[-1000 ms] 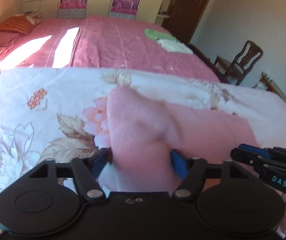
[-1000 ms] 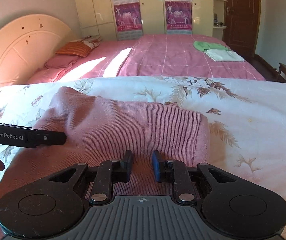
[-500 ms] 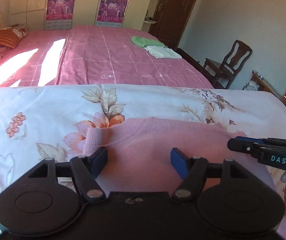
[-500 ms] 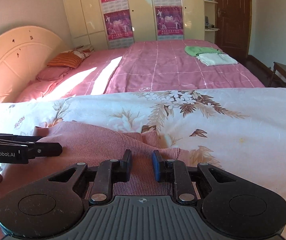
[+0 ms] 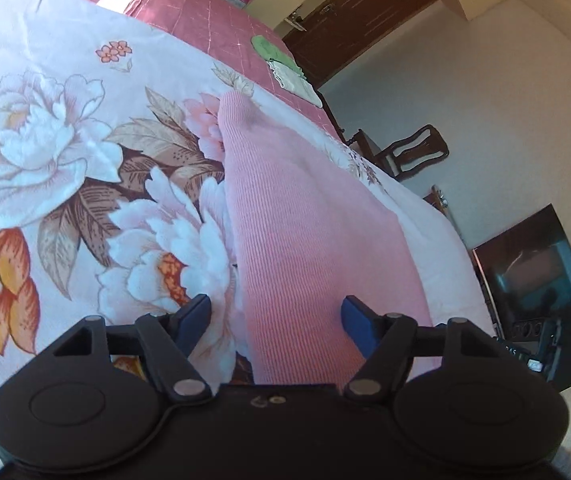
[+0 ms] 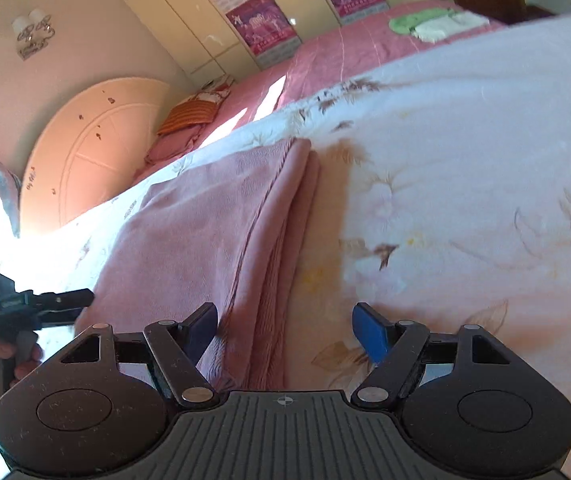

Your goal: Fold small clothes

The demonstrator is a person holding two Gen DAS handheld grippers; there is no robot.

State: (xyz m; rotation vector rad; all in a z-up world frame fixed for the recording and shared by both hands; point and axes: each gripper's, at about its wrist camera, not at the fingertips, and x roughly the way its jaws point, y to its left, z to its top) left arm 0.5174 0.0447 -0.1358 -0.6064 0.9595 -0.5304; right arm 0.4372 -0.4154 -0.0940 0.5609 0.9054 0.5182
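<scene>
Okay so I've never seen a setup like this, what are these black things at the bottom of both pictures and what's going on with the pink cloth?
No robot here: a person holds a two-finger gripper in each hand, each with a camera looking along its fingers. One picture is from the left gripper, the other from the right gripper, whose jaws are opening. A folded pink knit garment lies on a floral bedspread. Neither gripper holds it; both stand open above its near edge. More folded clothes sit on the pink bed behind.

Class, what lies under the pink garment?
The pink garment lies folded on the floral bedspread, which shows all around it. Whatever lies directly beneath its layers is covered.
</scene>
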